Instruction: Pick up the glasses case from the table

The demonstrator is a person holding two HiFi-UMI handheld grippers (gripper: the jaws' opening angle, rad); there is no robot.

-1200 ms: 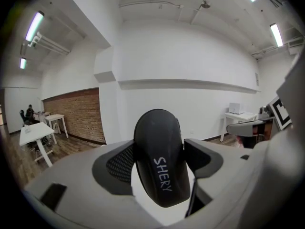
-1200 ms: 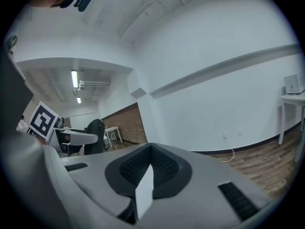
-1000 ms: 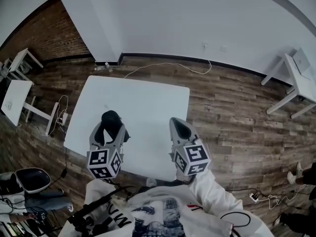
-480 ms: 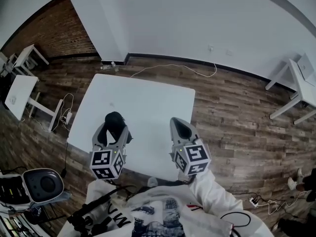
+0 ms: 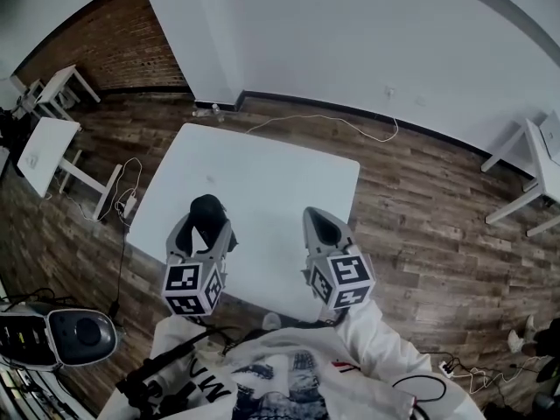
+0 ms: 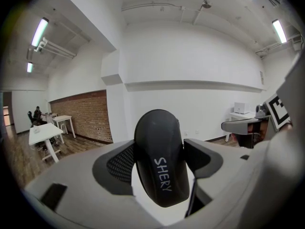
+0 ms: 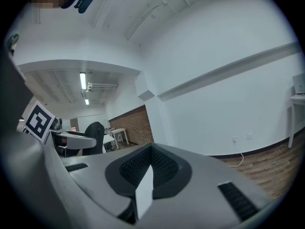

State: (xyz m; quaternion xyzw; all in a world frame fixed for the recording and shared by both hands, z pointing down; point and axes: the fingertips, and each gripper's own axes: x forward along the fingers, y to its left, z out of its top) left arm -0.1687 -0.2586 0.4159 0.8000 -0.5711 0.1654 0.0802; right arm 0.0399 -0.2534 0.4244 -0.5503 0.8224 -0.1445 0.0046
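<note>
Overhead, a white wall (image 5: 367,33) and a wood-plank floor (image 5: 420,199) are seen, with a white table (image 5: 280,169) set out on the planks and a pale cable (image 5: 324,119) lying along the floor beyond its far edge. Over the near edge of the table both tools are held side by side and well apart. The left gripper (image 5: 207,227) is clamped on the glasses case (image 5: 207,208), which is carried over the near left part of the table; in the left gripper view its dark mesh-textured pads (image 6: 120,162) are pressed against both sides of the case, and only white surface is seen under the case's lower end. The right gripper (image 5: 322,227) is held empty over the near right part of the table: in the right gripper view its jaws are brought together with nothing between them, and only a thin white sliver is seen under their meeting point. A cube with square markers (image 5: 190,287) is carried at the back of the left gripper. The glasses case is seen as a smooth, matte black, oblong shell with rounded ends, standing nearly upright between the jaws and reaching well above them. The white lettering "SHERY" (image 6: 162,175) is printed along its lower side.
</note>
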